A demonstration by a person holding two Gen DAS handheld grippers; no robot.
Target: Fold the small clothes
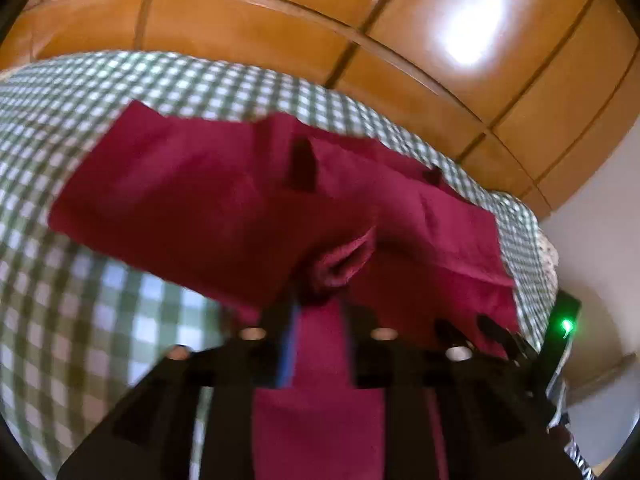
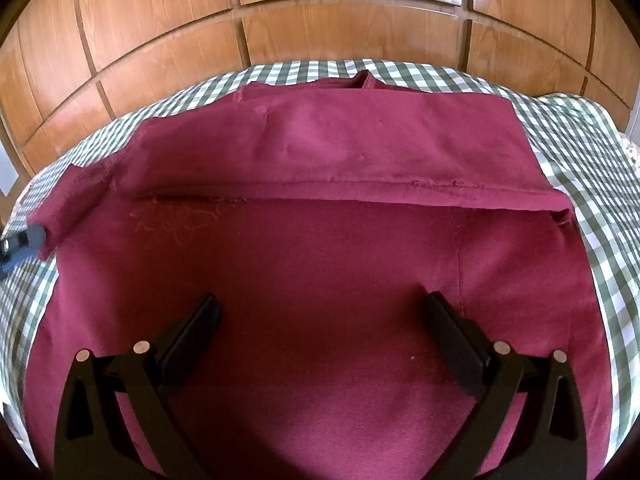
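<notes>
Black right claw (image 2: 320,340) hovers spread wide over a soft maroon garment (image 2: 320,260), folded flat on green gingham cloth (image 2: 580,152); the blurred left claw (image 1: 320,320) pinches a bunched corner.

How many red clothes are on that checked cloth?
1: a single dark red garment spread across the green checked cloth, its top part folded over. Anything underneath it would be hidden.
</notes>
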